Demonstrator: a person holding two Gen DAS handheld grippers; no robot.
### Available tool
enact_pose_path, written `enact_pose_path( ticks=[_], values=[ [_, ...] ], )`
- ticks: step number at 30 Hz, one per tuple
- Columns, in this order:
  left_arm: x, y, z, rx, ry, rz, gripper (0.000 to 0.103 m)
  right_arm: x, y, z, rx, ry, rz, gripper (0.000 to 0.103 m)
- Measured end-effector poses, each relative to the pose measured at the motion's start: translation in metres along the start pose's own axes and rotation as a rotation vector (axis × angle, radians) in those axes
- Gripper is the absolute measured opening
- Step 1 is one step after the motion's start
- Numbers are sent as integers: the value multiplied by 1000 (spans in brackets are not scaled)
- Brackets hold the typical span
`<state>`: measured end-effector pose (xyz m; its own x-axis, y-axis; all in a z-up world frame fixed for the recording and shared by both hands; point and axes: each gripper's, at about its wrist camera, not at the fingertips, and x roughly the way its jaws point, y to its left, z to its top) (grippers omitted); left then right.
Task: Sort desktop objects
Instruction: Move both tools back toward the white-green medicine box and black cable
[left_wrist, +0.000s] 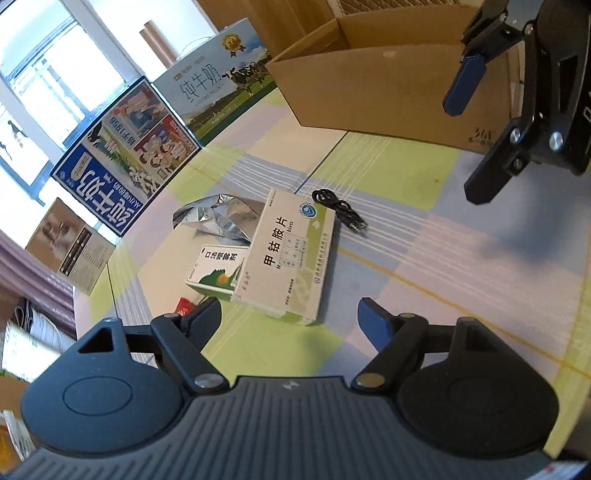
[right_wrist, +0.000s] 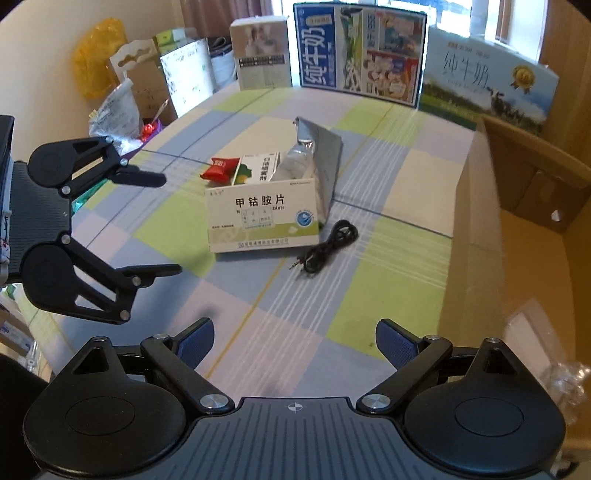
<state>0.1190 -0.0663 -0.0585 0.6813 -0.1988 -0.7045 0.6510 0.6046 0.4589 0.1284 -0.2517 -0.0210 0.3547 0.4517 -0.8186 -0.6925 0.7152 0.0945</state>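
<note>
cardboard box (left_wrist: 388, 92) interior hidden, medicine carton (right_wrist: 262, 218) beside black cable (right_wrist: 325, 247), both claws wide apart, holding nothing

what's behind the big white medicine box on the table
Seen from the right wrist, behind the big white medicine box lie a smaller green-and-white box, a red candy wrapper and a crumpled silver foil bag. Their lower parts are covered by the box.

Daylight pours in from the window (left_wrist: 48, 74), blown out white, and leaves the checked table (left_wrist: 406, 229) bright with only soft shadows. Fisheye bending curves the edges, and the milk cartons (right_wrist: 358, 51) look slightly smeared.
</note>
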Motion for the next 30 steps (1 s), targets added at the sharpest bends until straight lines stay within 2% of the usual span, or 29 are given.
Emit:
enact_pose_path(
  ticks=[18, 24, 30],
  values=[
    [60, -20, -5, 295, -12, 76, 80, 56, -13, 24, 54, 60, -15, 86],
    [70, -15, -2, 307, -15, 77, 80, 68, -26, 32, 110, 54, -26, 84],
    [77, -13, -2, 310, -5, 74, 69, 82, -35, 40, 141, 56, -39, 73]
  ],
)
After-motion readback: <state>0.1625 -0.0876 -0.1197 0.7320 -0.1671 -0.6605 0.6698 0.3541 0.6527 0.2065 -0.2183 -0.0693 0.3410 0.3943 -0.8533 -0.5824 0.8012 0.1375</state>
